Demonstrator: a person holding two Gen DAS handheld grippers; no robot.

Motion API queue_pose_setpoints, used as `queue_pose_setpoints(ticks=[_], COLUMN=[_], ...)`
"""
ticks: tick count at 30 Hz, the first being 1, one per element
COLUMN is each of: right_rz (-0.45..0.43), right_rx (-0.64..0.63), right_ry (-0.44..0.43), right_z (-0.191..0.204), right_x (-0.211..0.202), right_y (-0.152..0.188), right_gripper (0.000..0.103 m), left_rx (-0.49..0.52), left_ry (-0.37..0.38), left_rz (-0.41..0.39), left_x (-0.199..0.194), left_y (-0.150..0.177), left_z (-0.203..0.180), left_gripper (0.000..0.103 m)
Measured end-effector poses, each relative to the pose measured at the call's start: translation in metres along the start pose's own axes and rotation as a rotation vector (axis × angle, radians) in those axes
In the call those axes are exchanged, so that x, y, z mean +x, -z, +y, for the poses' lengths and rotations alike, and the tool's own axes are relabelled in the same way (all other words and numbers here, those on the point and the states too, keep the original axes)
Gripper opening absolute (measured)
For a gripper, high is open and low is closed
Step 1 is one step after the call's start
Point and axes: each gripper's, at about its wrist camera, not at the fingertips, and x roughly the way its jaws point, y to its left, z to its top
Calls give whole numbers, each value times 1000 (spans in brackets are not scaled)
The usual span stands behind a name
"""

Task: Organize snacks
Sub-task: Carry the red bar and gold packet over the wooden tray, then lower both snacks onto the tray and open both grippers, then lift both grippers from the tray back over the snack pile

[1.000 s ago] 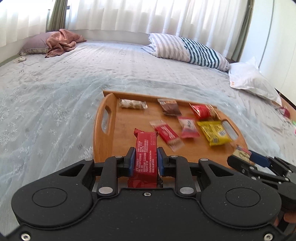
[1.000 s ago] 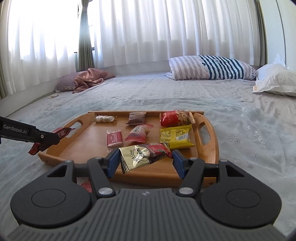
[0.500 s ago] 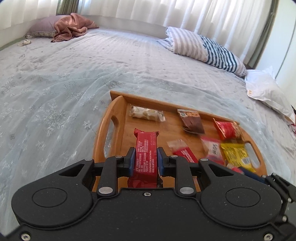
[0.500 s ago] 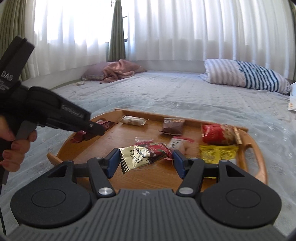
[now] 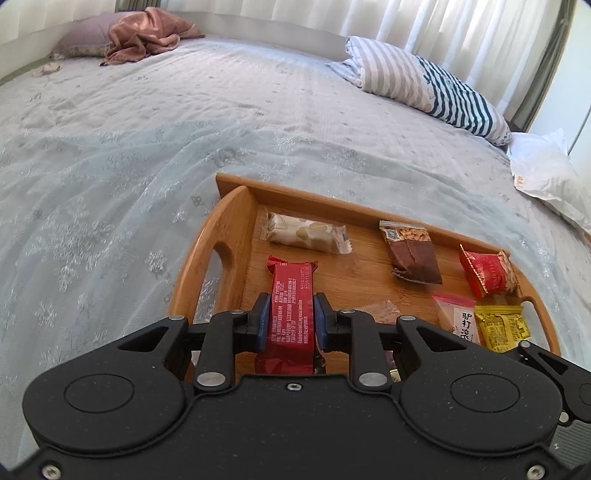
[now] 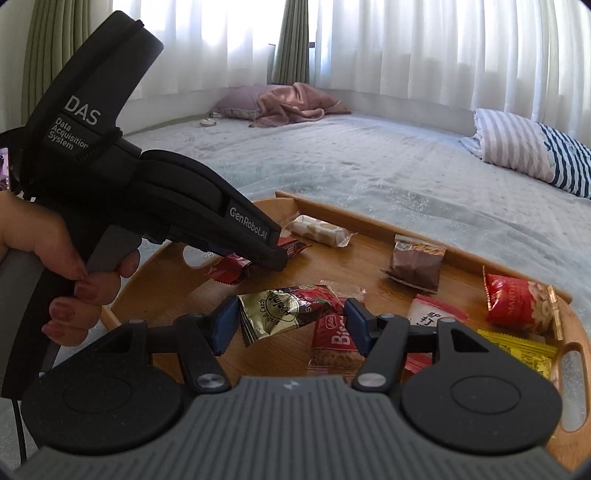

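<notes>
One wooden tray [image 5: 236, 206] on a pale bed [image 5: 147, 122], two pairs of tongs above it, each with a snack.

Left tongs [image 5: 289, 317] clenched on one red bar wrapper [image 5: 292, 295], held lengthwise above the tray's near-left part, just beside the left handle cut-out. Right tongs [image 6: 289, 320] grasping one gold-and-red candy packet [image 6: 284, 308] crosswise, over the near middle of the tray. Left hand [image 6: 48, 258] on the left tool's trigger grip, seen in the right wrist view.

Counted loose on the tray: six packets. One pale biscuit pack [image 5: 304, 233] at far left; one brown nut pack [image 5: 413, 253] at far centre; one red nut bag [image 5: 489, 273] at far right; one yellow packet [image 5: 502, 326] at near right, by the right handle; one pink-white packet with black characters [image 5: 456, 319] just left of the yellow one; one red biscuit pack [image 6: 330, 343] near centre, partly behind the right tongs.

Beyond the tray on the bed: one striped pillow [image 5: 424, 83] at far right, one white pillow [image 5: 546, 173] at the right edge, one mauve pillow [image 5: 85, 42] with one pink cloth [image 5: 147, 35] heaped on it at far left. White curtains [image 6: 406, 48] behind.
</notes>
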Motion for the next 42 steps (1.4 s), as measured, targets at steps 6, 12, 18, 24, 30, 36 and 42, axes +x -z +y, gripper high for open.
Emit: queue_pose_setpoints(ticks=[6,12,18,24,30,36,42], right_rz=[19,28,30,14,-3,-26,-58], right_rx=[-5,-13,-25,-22,-22,-12,7], right_ry=[-12,-25,-17,-9,12,46,76], right_z=[1,1,2,3,1,-3,-7], right_x=[6,7,6,3,-8,-33,-65], right_y=[1,0,0,-1,-4,3,17], right_gripper=[65,68,73,90,92,97,99], left_rx=[9,16,16,13,31,43,68], left_ry=[1,-3,-4,25,17,24,50], left_rz=[-2,-5,-4,-3,-25,-50,-72], left_x=[6,7,7,2,-10,-36,-67], left_y=[-1,-1,-1,-1,2,9,29], left_z=[-2,-4,-4,-6,-11,-10,-9], left_gripper=[23,24,24,40,55,69,79])
